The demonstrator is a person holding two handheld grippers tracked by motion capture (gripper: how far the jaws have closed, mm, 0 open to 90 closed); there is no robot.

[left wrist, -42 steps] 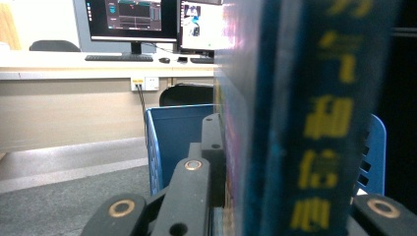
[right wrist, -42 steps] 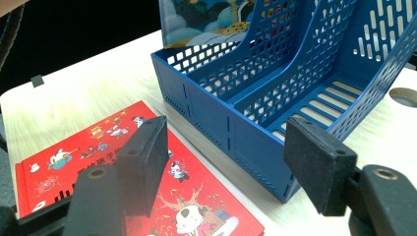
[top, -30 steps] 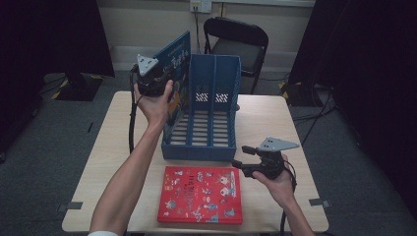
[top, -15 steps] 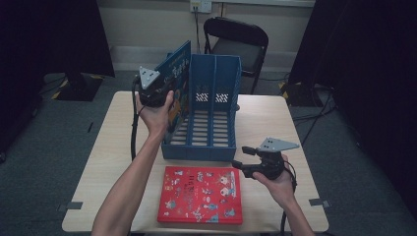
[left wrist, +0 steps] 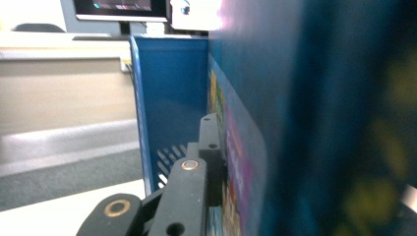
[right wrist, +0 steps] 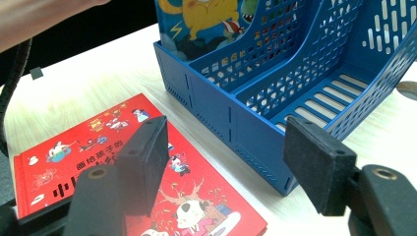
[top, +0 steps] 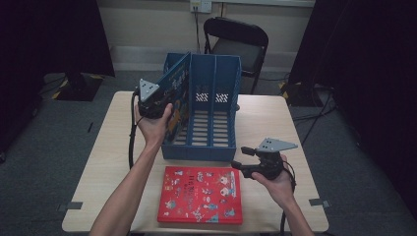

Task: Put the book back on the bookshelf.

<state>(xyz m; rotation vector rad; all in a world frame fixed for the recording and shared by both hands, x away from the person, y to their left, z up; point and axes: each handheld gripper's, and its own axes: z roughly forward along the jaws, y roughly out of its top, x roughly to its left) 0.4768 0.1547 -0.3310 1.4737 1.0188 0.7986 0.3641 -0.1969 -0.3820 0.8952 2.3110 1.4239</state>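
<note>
Left tongs [top: 156, 109] clamped on my blue picture book [top: 177, 96], upper centre, half into the blue file rack's [top: 223, 110] left slot. Blurry close-up, but it looks tilted: could snag the divider. Right tongs [right wrist: 223, 162] gape empty above the red book [top: 201, 194].

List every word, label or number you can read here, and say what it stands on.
"圖绘孩子的": small line on the red picture book's cover, right gripper view; reading uncertain.
Large characters below it: start with "中", the rest hidden by the right gripper.
Blue book in the left gripper: print too blurred to read.
Blue file rack: no text.
</note>
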